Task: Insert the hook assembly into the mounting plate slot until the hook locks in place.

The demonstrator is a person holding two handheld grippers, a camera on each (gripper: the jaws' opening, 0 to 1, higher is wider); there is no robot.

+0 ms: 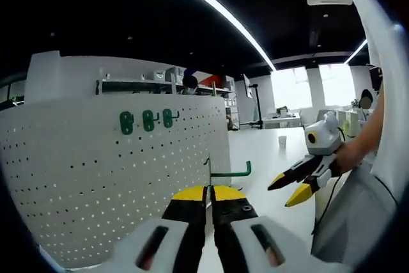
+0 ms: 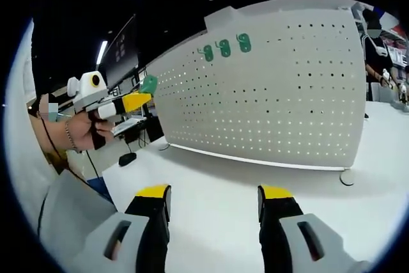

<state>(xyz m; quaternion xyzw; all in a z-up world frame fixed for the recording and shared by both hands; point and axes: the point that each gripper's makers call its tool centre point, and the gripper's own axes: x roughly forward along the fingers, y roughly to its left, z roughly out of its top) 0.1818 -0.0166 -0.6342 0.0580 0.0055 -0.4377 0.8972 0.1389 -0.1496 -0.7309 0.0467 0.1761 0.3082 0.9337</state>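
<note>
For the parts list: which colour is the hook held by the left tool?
Green hook, clearest in the left gripper view.

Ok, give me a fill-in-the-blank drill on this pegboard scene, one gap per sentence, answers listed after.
1. The number of green hooks already hanging on the white pegboard is ____.
2. The left gripper is shut on a hook whose colour is ____.
3. The right gripper has its jaws ____, with nothing between them.
4. The tips of both grippers are coloured ____.

Missing words: three; green; open; yellow
</note>
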